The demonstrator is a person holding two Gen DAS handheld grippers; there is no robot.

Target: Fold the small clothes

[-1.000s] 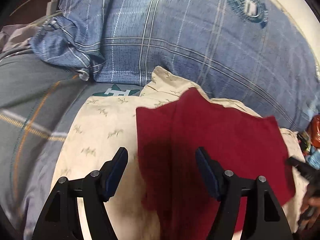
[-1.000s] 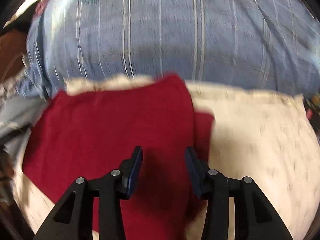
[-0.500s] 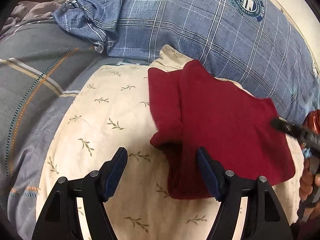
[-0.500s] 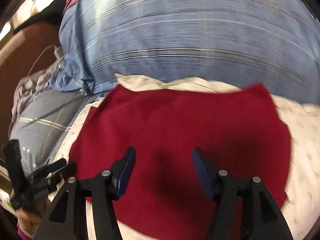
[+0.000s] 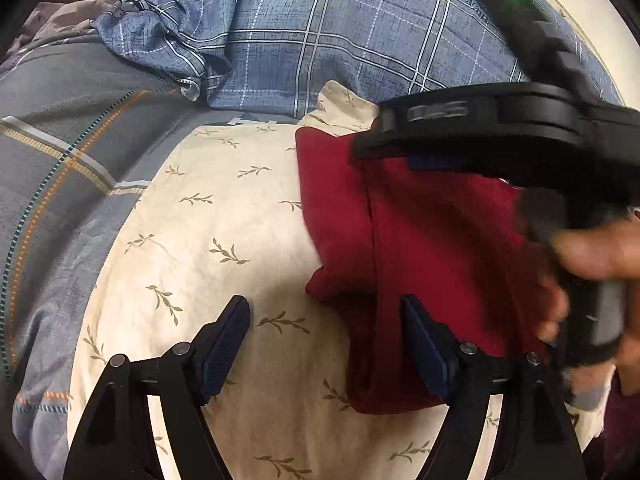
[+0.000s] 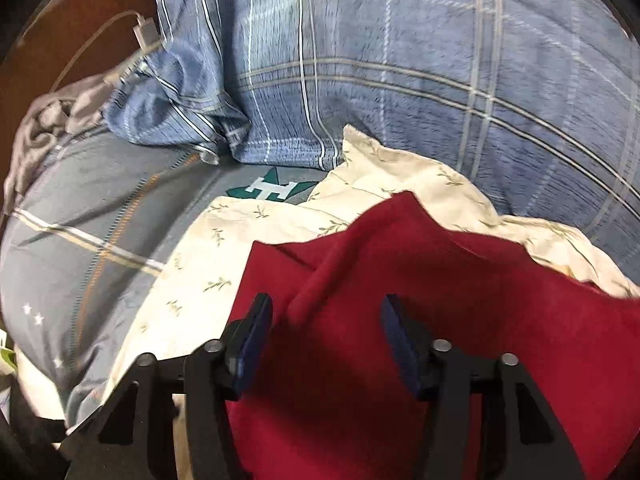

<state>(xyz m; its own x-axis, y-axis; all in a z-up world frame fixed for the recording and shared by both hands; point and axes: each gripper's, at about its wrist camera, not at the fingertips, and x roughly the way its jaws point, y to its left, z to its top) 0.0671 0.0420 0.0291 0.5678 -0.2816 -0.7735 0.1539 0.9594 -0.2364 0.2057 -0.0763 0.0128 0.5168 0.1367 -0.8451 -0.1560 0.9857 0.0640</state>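
A dark red garment (image 5: 432, 240) lies folded on a cream cloth with a leaf print (image 5: 224, 240). My left gripper (image 5: 326, 322) is open and empty, low over the garment's left edge. My right gripper (image 6: 326, 320) is open and empty, just above the red garment (image 6: 460, 340), with a raised fold between its fingers. In the left wrist view the right gripper's body (image 5: 500, 136) reaches in from the right over the garment's far edge, held by a hand (image 5: 596, 248).
A blue plaid pillow (image 5: 360, 32) lies behind the cream cloth and also shows in the right wrist view (image 6: 440, 72). A grey plaid bedcover (image 5: 60, 152) lies to the left. A white charger cable (image 6: 140, 36) lies at the far left on brown wood.
The right gripper has swung left across the garment and now fills the right of the left wrist view. The left gripper has pulled back slightly. Both stayed open.
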